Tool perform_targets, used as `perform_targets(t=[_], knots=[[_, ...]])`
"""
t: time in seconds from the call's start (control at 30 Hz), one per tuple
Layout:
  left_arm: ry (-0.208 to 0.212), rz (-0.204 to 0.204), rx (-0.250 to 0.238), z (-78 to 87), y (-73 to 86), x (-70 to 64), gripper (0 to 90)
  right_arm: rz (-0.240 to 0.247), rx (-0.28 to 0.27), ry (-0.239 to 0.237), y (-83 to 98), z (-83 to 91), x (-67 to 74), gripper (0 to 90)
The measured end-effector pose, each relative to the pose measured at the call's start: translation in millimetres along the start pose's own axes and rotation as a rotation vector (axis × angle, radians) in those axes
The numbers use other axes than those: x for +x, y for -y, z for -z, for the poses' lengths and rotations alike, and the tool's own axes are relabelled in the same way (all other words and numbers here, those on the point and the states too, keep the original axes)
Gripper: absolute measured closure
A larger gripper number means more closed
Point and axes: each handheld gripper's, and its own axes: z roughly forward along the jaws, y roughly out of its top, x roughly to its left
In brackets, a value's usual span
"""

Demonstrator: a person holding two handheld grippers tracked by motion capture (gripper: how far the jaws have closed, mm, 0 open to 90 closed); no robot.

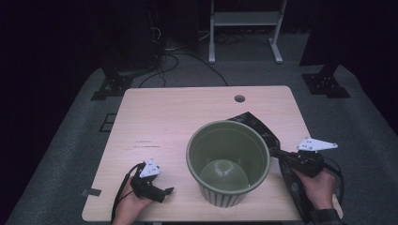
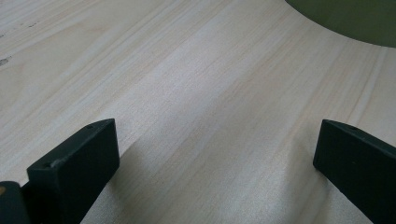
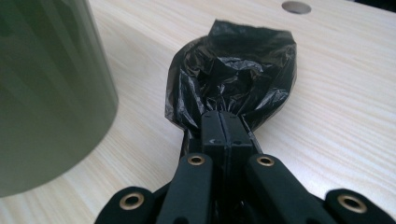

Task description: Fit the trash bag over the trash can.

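Green bin point(image 1: 228, 161) upright mid-table point(image 1: 155, 117), empty. Black bag point(image 3: 233, 77) lies just right of it, bunched film clamped in right gripper point(image 3: 223, 122). Left gripper point(image 2: 212, 154) jaws wide, idle. Risks: thin film probably tears or slips out; bag snags the rim, tipping the bin.

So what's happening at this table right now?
A person holds a gripper in each hand at a light wooden table. The right gripper is shut on a crumpled black plastic bag, which lies beside an empty, ribbed green plastic bin standing upright in the middle. The left gripper rests open over bare wood, holding nothing. The bag is not yet in the bin.
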Motion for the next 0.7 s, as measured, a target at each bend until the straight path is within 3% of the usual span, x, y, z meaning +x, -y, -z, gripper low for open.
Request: perform_targets(t=[0.4, 0.7], knots=[[0.001, 0.000, 0.000, -0.1, 0.0, 0.1, 0.0, -0.018, -0.066, -0.072, -17.9, 21.6, 0.5, 89.9], [-0.002, 0.003, -0.001, -0.2, 0.0, 0.2, 0.0, -0.030, -0.183, -0.163, -38.7, 47.3, -2.6, 89.9]])
